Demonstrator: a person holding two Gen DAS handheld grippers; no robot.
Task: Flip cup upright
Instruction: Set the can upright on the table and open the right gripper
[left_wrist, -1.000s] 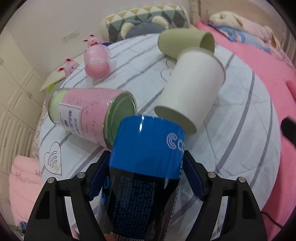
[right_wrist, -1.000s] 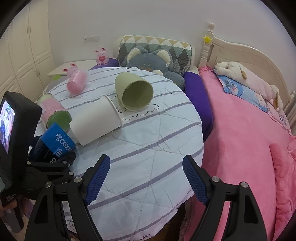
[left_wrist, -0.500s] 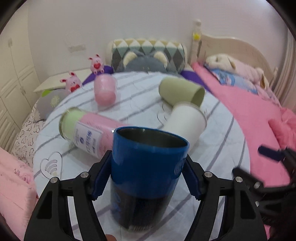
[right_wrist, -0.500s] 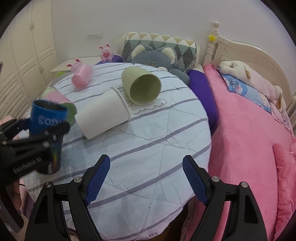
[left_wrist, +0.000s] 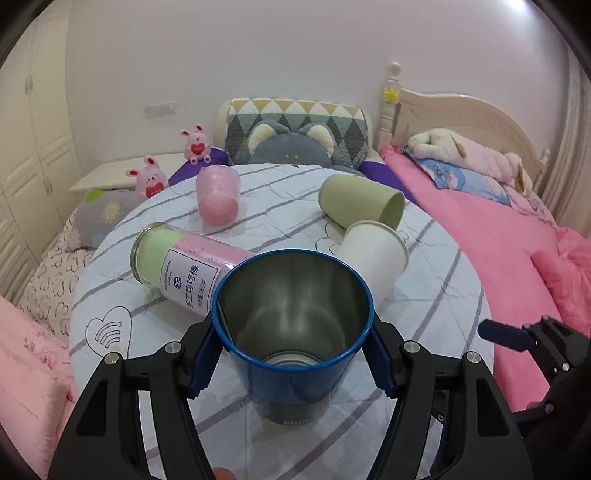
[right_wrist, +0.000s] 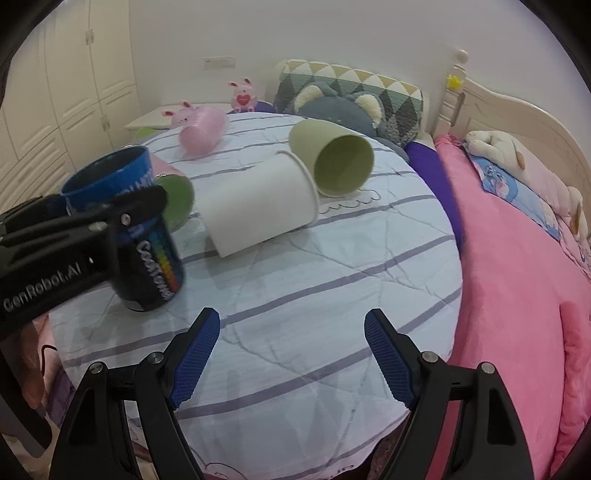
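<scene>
A blue metal cup (left_wrist: 293, 373) stands upright on the round quilted table, mouth up, its steel inside showing. My left gripper (left_wrist: 291, 354) is shut on the blue cup, its blue pads pressed on both sides just below the rim. The right wrist view shows the same cup (right_wrist: 147, 258) at the table's left edge with its base on the cloth, the left gripper's black arm across it. My right gripper (right_wrist: 291, 354) is open and empty, low over the table's near edge.
Lying on their sides are a white paper cup (left_wrist: 373, 254), a green cup (left_wrist: 360, 201), a pink cup (left_wrist: 216, 199) and a pink-and-green jar (left_wrist: 184, 264). The striped table cover (right_wrist: 332, 280) drops off at its edge. A pink bed (right_wrist: 517, 277) is right, pillows behind.
My left gripper turned the blue cup from tilted on its side to upright and lowered it onto the table. The right gripper stayed open and shifted only slightly.
</scene>
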